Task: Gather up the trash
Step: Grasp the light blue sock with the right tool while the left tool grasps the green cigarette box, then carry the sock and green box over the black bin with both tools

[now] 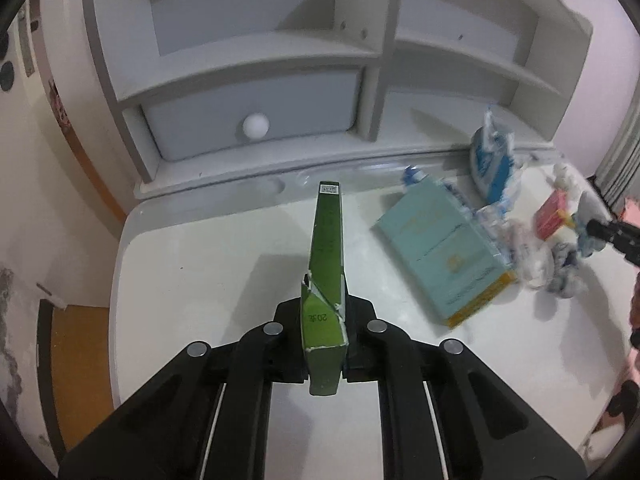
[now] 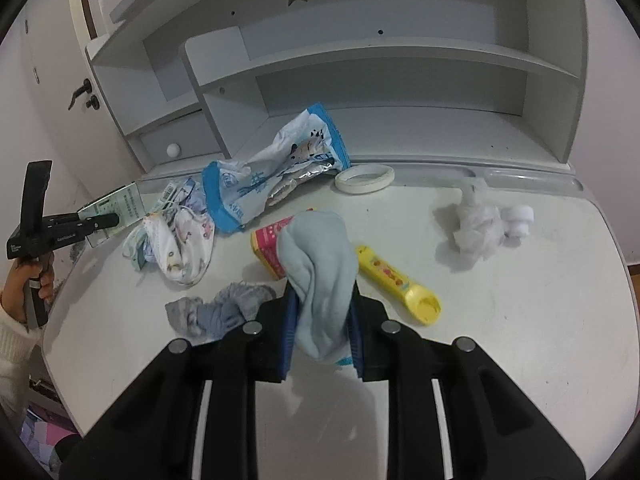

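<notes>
Flattened green carton (image 1: 326, 264) stood on edge, long axis running straight out from the left gripper (image 1: 325, 320) toward the grey shelf unit (image 1: 256, 60), torn near end nipped tight between the nearly closed jaws. Right gripper (image 2: 323, 312) was squeezed onto a pale blue sock (image 2: 320, 264), bunched and lifted between blue pads (image 2: 291, 320). White desk (image 2: 520, 300) carried a blue-and-white wrapper (image 2: 272, 168), yellow tube (image 2: 396, 280), tape roll (image 2: 364, 178), crumpled tissue (image 2: 476, 224), grey sock (image 2: 224, 312)
</notes>
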The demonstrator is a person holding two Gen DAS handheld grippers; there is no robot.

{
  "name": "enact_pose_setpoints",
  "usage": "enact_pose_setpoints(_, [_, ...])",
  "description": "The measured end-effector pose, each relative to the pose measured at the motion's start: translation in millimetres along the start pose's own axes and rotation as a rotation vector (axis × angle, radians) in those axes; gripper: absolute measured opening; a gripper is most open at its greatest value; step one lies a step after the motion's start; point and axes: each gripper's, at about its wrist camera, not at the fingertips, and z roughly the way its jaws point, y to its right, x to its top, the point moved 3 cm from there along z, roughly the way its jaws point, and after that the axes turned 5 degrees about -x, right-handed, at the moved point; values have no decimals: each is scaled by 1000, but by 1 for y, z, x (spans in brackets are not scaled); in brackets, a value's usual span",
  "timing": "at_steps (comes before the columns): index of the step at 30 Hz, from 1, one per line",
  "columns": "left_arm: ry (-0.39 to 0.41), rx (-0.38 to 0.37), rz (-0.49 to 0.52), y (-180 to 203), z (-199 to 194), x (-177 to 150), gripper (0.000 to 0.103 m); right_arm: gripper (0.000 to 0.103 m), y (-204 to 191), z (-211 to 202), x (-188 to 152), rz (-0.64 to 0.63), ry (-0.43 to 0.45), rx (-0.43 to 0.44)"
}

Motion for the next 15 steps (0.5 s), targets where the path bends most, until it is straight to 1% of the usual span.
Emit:
enact_pose_setpoints(5, [68,23,69,33,-29,12,9,23,16,-17,-6,19,32,-4])
enact_pose_setpoints(8, [101,17,83,55,-37,21,9,23,24,-16,-17,15,12,-16])
enact_pose_setpoints(10, [128,-28,108,84,-43,27,9,23,31,-19,-25,17,-4,-3])
enact_pose_setpoints(13, [172,-99,242,163,-50,30,9,23,58,-52,-33,58,42,24])
enact_pose_setpoints(15, [167,-224,313,228,-48,29,9,23,91,-87,-42,111,87,3])
